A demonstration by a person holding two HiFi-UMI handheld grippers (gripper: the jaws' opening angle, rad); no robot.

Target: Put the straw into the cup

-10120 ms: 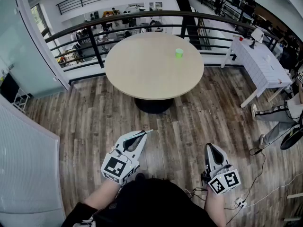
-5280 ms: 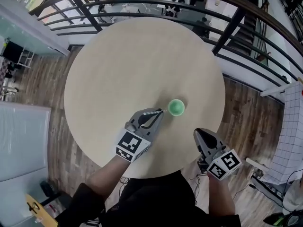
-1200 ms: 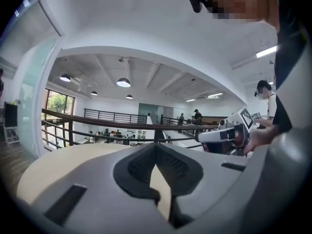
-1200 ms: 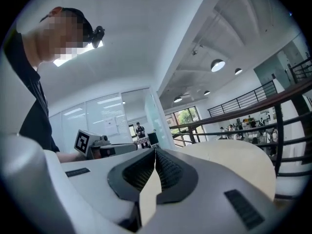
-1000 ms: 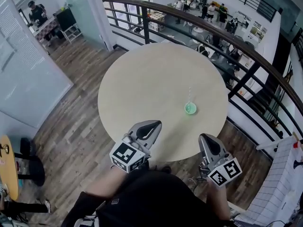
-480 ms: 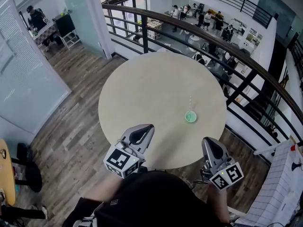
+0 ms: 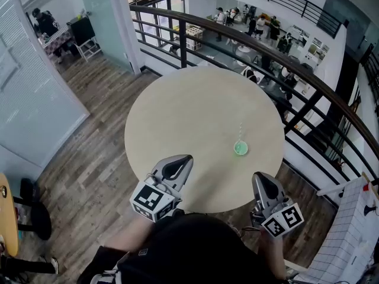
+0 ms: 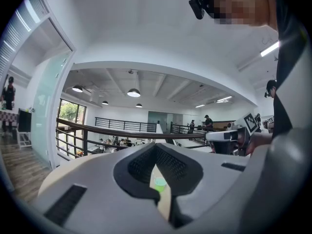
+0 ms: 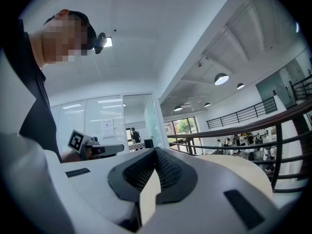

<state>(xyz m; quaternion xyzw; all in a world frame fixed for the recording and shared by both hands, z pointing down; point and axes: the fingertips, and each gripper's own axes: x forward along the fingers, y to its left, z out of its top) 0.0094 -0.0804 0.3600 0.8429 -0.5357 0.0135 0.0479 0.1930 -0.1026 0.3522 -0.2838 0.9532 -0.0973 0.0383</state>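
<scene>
Straw (image 7: 240,132) stands upright in the green cup (image 7: 239,149), on the right of the tabletop (image 7: 177,105). The left gripper (image 7: 188,157), earlier right beside the cup, is now back at the near edge with the right gripper (image 7: 259,176). Both sets of fingers are together and empty. Judged: task done.

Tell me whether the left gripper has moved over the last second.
Yes: the left gripper has pulled slightly back from the cup, toward the near edge of the table.
</scene>
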